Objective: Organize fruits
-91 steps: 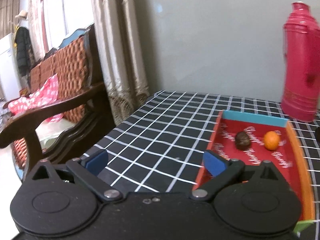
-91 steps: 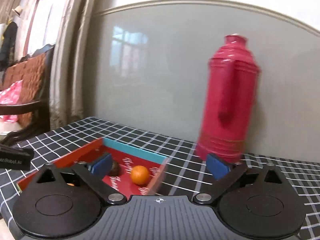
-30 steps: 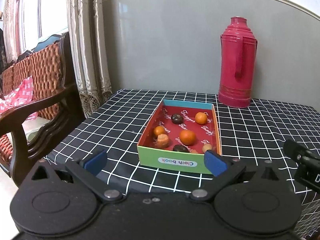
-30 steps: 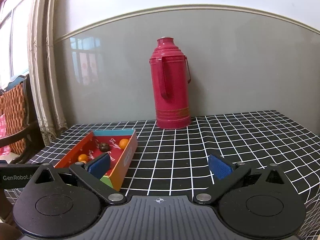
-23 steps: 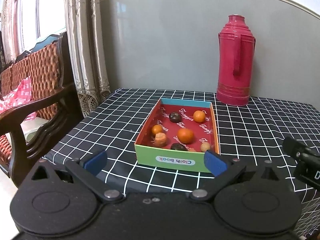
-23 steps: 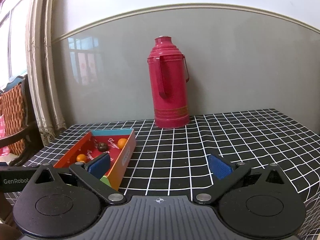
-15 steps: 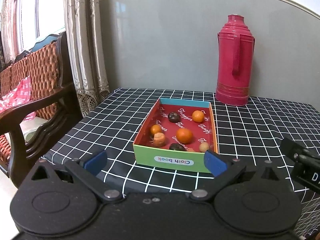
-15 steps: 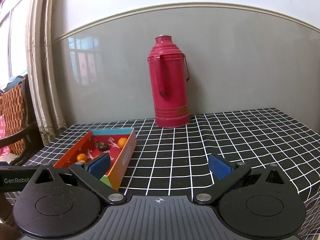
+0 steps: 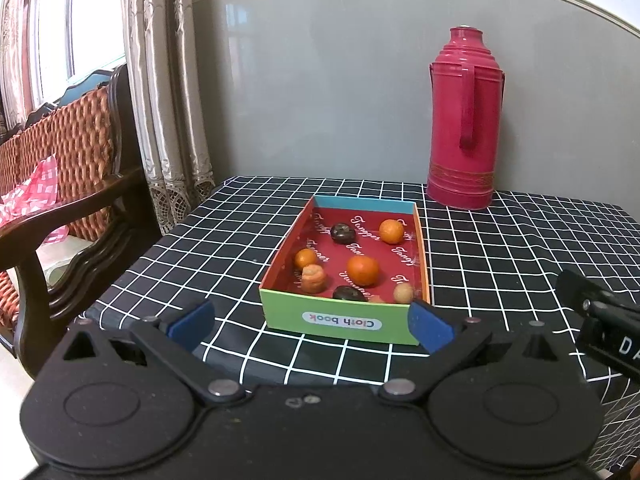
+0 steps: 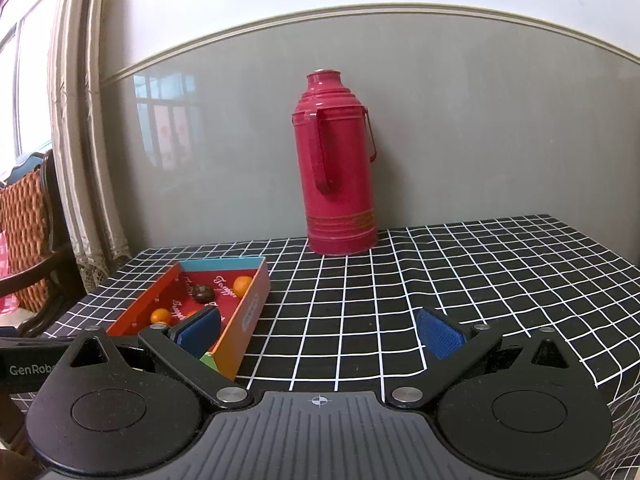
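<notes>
Well, the fruits all sit loose in the box [image 9: 338, 323], in front of the red flask [image 9: 464, 120]. Both the left gripper [image 9: 310, 320] and right gripper [image 10: 320, 334] hang spread and empty, short of the box. A clumsy reach could shove that light box.

both claws drawn back from the box [image 9: 340, 322], now wholly in view, thermos [image 10: 340, 160] farther off
</notes>
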### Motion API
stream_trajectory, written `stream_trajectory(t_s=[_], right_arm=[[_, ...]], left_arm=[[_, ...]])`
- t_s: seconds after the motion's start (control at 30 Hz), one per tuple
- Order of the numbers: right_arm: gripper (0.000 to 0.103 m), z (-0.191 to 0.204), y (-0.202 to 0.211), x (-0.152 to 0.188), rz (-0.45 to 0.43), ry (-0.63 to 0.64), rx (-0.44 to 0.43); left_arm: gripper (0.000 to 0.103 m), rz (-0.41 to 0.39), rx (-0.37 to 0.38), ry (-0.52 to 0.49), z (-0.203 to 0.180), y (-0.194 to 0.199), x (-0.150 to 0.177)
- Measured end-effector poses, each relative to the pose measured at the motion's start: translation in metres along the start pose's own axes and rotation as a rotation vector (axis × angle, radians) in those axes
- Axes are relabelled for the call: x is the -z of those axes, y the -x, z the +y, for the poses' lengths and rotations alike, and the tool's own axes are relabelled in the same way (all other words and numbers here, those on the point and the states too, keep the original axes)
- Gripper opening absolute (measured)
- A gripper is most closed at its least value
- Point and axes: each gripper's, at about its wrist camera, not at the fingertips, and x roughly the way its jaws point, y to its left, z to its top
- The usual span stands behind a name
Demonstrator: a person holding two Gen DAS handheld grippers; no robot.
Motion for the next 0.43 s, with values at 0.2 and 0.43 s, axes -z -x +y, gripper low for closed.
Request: stream_trajectory(t_s=[0.2, 0.43], right_arm=[[0.103, 0.0005, -0.0005, -0.0004, -0.002, 0.001, 0.002], [0.103, 0.0015, -0.0026, -0.0012, -0.002, 0.005, 0.005]], left_arm=[[0.097, -0.001, 0.010, -0.001, -0.0015, -0.0015, 0.0008], [0.095, -0.036, 0.020, -0.027, -0.0068, 0.0009, 0.0021]])
